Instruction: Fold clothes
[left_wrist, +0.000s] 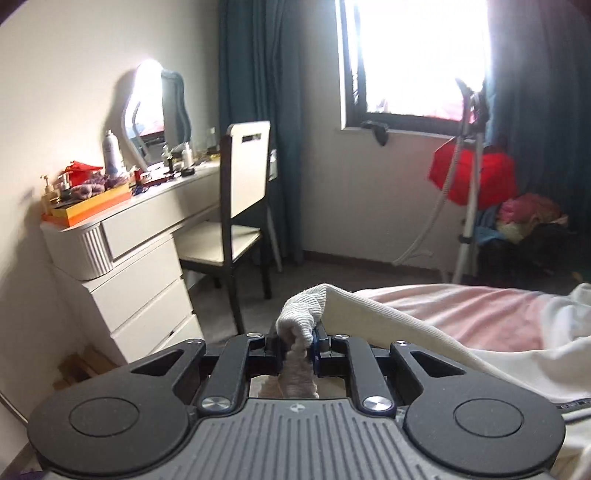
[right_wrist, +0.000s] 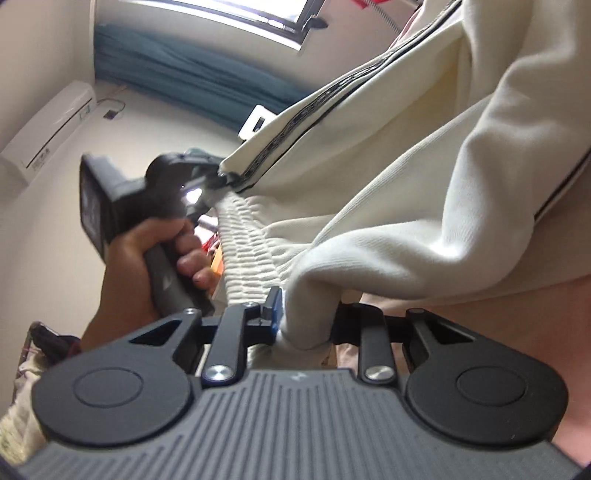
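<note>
Ribbed cream cuff (left_wrist: 304, 314) bunches in left claw (left_wrist: 297, 341), knit taut.

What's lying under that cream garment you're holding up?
Under the cream garment a pink bed cover shows. Whatever lies beneath the draped part is hidden.

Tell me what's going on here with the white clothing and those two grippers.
A person holds a gripper in each hand. The left gripper is clamped on the ribbed waistband of a cream garment with dark side stripes; the right gripper pinches another bunch of it. The garment hangs between them over a pink bed, not yet folded.
</note>
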